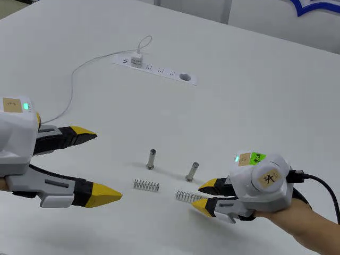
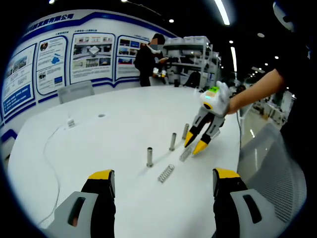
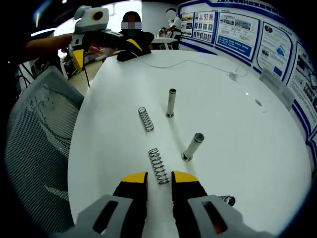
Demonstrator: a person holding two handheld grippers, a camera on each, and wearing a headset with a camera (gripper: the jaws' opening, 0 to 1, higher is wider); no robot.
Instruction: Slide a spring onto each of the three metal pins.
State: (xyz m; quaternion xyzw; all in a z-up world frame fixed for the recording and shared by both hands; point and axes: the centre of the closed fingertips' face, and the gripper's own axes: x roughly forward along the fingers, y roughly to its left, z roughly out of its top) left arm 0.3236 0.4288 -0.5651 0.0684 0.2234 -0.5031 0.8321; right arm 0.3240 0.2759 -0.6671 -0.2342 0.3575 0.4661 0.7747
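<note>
Wall posters (image 2: 91,49), no legible text (too blurred)

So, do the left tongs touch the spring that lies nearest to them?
Apart. The head view shows bare table between the left tongs and the spring.

The bench (image 1: 239,106) is showing plain white, with a white power strip (image 1: 159,69) and white cable (image 1: 66,103) blending into it. The left hand-held gripper (image 1: 107,165) and right hand-held gripper (image 1: 198,195) are wearing white bodies, black jaws and yellow tips, with green lights glowing. The springs (image 1: 146,185) and pins (image 1: 151,158) are gleaming silver-grey.
</note>
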